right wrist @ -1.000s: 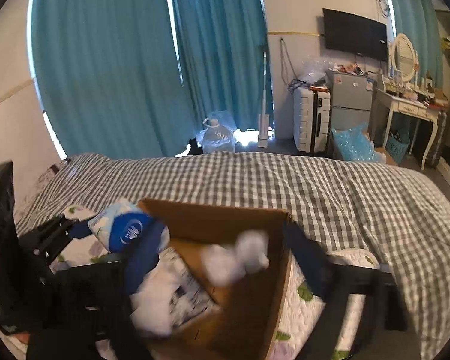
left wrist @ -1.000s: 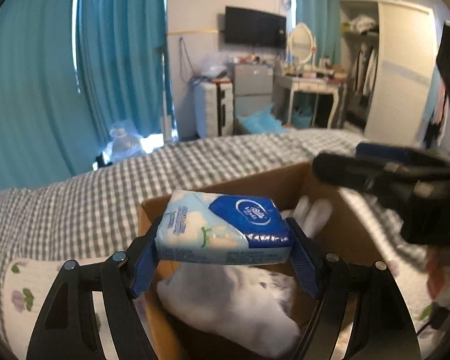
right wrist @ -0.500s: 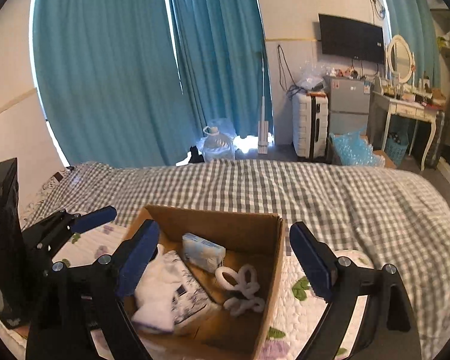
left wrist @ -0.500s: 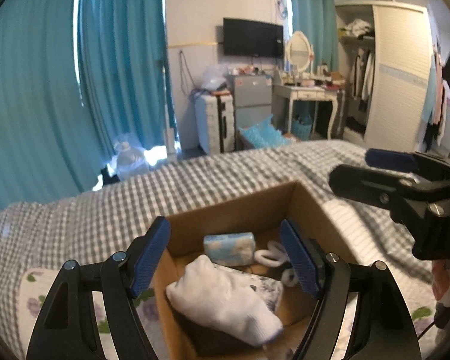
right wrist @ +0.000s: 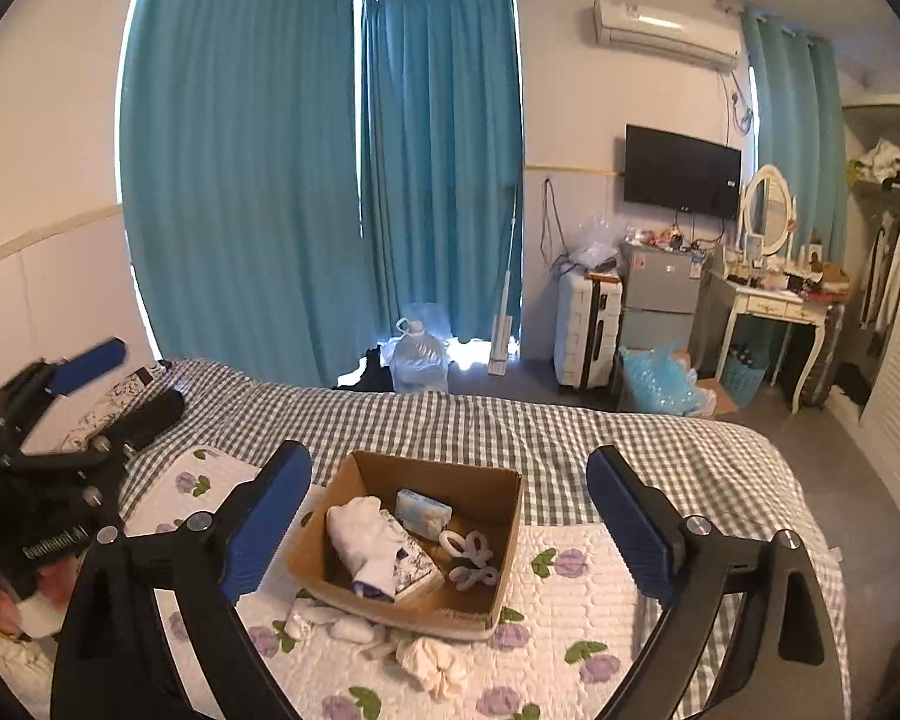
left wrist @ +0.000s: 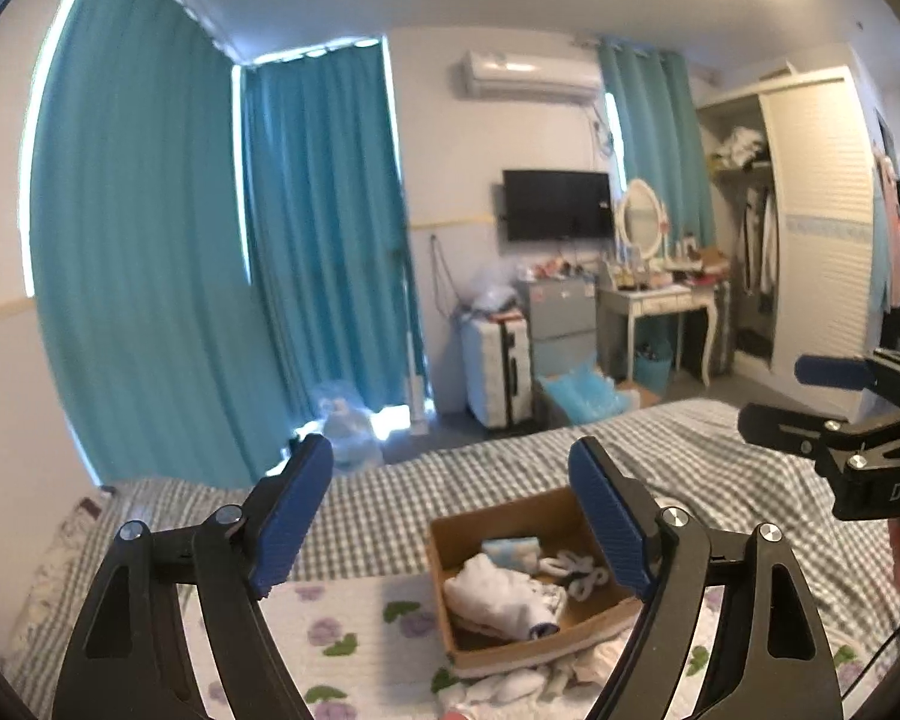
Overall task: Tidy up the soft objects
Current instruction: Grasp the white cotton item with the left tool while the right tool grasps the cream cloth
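A brown cardboard box point(right wrist: 501, 564) sits on the floral quilt point(right wrist: 576, 630). In it lie a blue tissue pack point(right wrist: 423, 511), a white sock bundle point(right wrist: 366, 534), a printed pack point(right wrist: 411, 567) and a white looped tie point(right wrist: 471, 558). The box also shows in the left wrist view point(left wrist: 450, 540), with the tissue pack point(left wrist: 510, 551) inside. My left gripper point(left wrist: 450, 516) is open and empty, well above and back from the box. My right gripper point(right wrist: 450, 528) is open and empty, also raised. White soft items point(right wrist: 432, 663) lie on the quilt in front of the box.
The bed has a grey checked cover point(right wrist: 510, 426). Beyond it stand teal curtains point(right wrist: 306, 168), a water jug point(right wrist: 417, 357), a white suitcase point(right wrist: 585, 330), a dressing table point(right wrist: 768, 306) and a wardrobe point(left wrist: 810, 228). The left gripper shows at the left edge of the right wrist view point(right wrist: 60, 396).
My left gripper let go of the tissue pack, which now lies in the box. Both grippers have pulled up and back, so the box looks smaller.
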Demonstrator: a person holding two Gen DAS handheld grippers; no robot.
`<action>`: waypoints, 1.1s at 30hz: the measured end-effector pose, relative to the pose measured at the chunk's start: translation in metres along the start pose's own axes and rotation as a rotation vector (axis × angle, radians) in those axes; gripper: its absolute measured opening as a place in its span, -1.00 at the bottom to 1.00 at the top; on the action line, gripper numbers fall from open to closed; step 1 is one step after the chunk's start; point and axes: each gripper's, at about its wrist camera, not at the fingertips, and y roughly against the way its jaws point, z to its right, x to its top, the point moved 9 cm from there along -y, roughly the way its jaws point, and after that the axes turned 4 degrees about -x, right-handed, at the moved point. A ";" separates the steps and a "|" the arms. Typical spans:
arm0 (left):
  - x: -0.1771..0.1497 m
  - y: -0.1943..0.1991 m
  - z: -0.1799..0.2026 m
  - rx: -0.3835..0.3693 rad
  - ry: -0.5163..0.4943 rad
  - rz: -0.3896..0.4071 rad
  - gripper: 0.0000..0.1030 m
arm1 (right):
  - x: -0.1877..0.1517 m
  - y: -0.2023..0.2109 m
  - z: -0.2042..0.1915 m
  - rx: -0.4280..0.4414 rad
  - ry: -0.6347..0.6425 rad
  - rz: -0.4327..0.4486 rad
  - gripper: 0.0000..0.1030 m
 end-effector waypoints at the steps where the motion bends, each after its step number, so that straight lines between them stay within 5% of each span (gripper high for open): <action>1: -0.003 0.006 -0.003 0.002 0.009 0.001 0.60 | -0.004 0.005 -0.002 -0.001 0.005 -0.001 0.83; 10: -0.088 -0.006 -0.012 0.006 0.065 -0.137 0.60 | -0.078 -0.012 -0.021 -0.003 0.024 -0.069 0.83; 24: -0.265 -0.113 0.009 -0.032 0.079 -0.464 0.60 | -0.232 -0.156 -0.032 0.059 -0.001 -0.361 0.80; 30: -0.302 -0.132 -0.003 -0.036 0.119 -0.536 0.55 | -0.280 -0.205 -0.027 0.072 -0.012 -0.492 0.44; 33: -0.312 -0.137 -0.002 -0.036 0.120 -0.567 0.55 | -0.294 -0.218 -0.026 0.102 -0.035 -0.541 0.04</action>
